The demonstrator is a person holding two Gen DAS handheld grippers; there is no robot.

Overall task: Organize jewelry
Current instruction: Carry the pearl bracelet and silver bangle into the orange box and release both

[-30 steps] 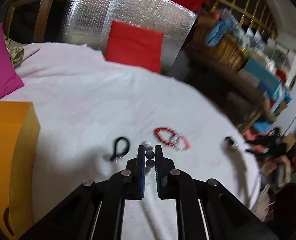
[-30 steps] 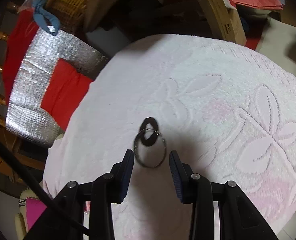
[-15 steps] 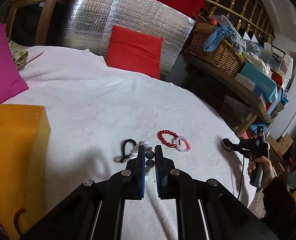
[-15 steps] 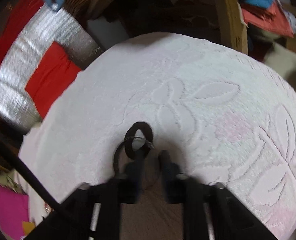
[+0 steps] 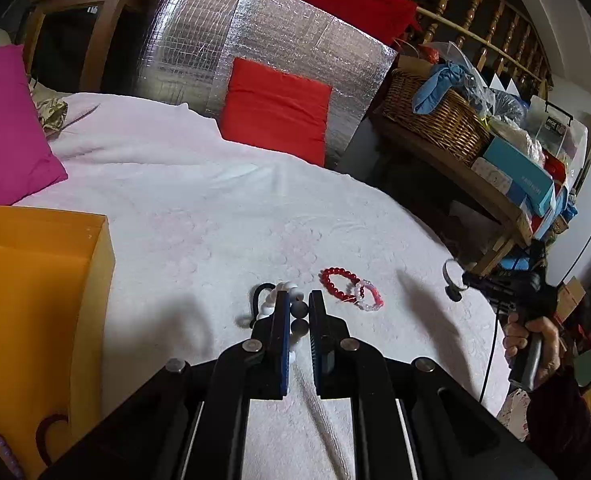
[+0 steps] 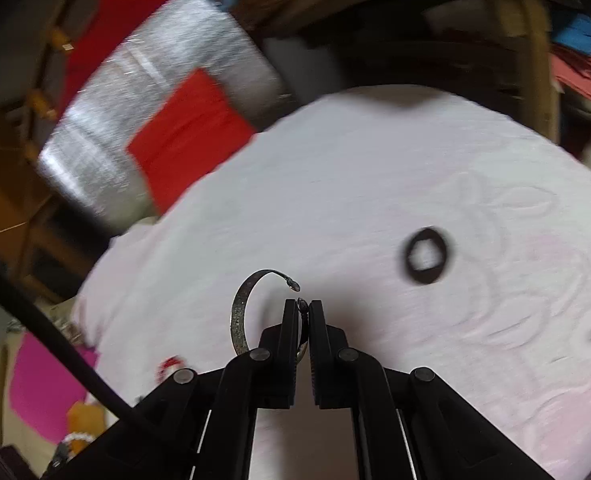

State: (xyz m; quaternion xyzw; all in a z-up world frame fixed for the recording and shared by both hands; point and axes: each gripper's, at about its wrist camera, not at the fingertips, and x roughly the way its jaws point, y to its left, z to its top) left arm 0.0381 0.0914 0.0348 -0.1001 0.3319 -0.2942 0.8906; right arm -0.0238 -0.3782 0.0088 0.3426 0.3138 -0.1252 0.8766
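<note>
My left gripper [image 5: 298, 300] is shut on a string of white and dark grey beads [image 5: 299, 327], held just above the white cloth [image 5: 199, 216]. Beyond it on the cloth lie a black cord loop [image 5: 260, 291], a red bead bracelet [image 5: 337, 280] and a pink-and-clear bracelet [image 5: 369, 297]. My right gripper [image 6: 303, 306] is lifted off the cloth, its jaws closing tight on one end of a thin silver open bangle [image 6: 239, 316]. A black ring [image 6: 427, 256] stays on the cloth to its right. The left wrist view shows that gripper [image 5: 465, 278] at the far right.
An open orange box [image 5: 43, 280] stands at the left, a purple bead string at its bottom corner. A magenta cushion [image 5: 3, 128], a red cushion [image 5: 275, 108] and a silver foil panel [image 5: 255, 40] ring the back. A person's hand [image 5: 531, 336] holds the right gripper's handle beside cluttered shelves [image 5: 475, 148].
My right gripper shut on the silver bangle, lifted it off the cloth and swung left, away from the black ring. My left gripper kept hold of the beads and shifted only slightly.
</note>
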